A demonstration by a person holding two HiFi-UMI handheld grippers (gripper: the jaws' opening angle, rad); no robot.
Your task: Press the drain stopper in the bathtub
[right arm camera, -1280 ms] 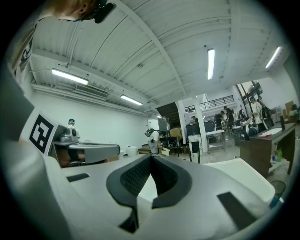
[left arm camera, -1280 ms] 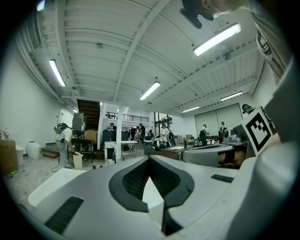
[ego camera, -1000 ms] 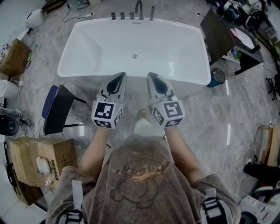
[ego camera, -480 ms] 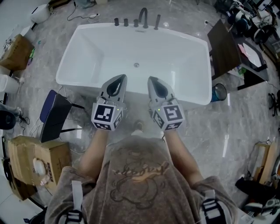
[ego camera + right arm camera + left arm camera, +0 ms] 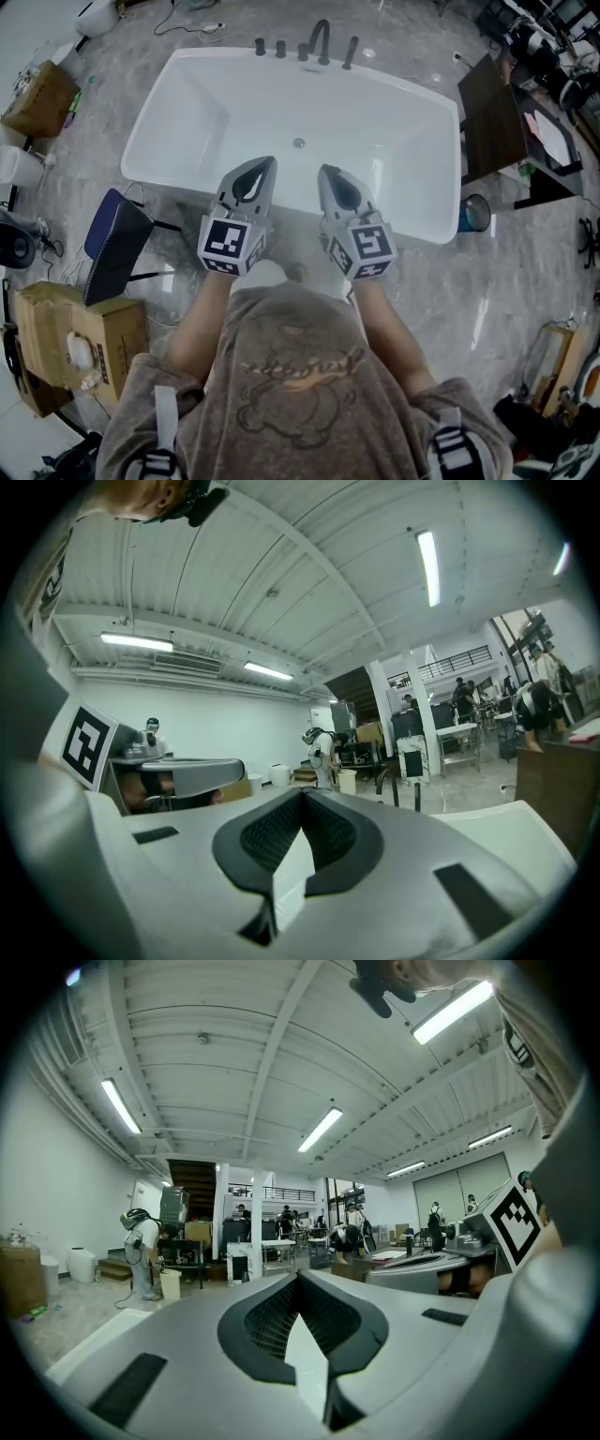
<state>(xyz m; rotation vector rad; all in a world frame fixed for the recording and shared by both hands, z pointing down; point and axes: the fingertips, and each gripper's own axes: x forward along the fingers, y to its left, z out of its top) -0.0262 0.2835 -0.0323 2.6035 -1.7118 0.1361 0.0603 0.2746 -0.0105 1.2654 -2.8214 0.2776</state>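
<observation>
I stand at the near side of a white bathtub (image 5: 398,141), both arms held out in front of me. My left claw (image 5: 262,166) and my right claw (image 5: 327,172) hang side by side over the tub's near rim. They are a little apart from each other and their tips point toward the far end. My left claw (image 5: 298,1279) is clenched: in the left gripper view its dark pads meet at the tip and nothing is between them. My right claw (image 5: 302,794) is clenched in the same way and is also empty. The marker cubes (image 5: 230,246) sit just in front of my wrists.

The drain stopper (image 5: 299,143) is a small round metal disc on the tub floor, near the middle and toward the far wall. It lies ahead of my claws, roughly between their two lines, and neither claw touches it. The dark curved faucet (image 5: 322,39) rises from the far rim with short dark handles (image 5: 260,45) beside it. The tub stands on a grey marbled floor (image 5: 506,272). A cardboard box (image 5: 70,342) sits to my left, and a blue bin (image 5: 475,212) stands off the tub's right corner.
</observation>
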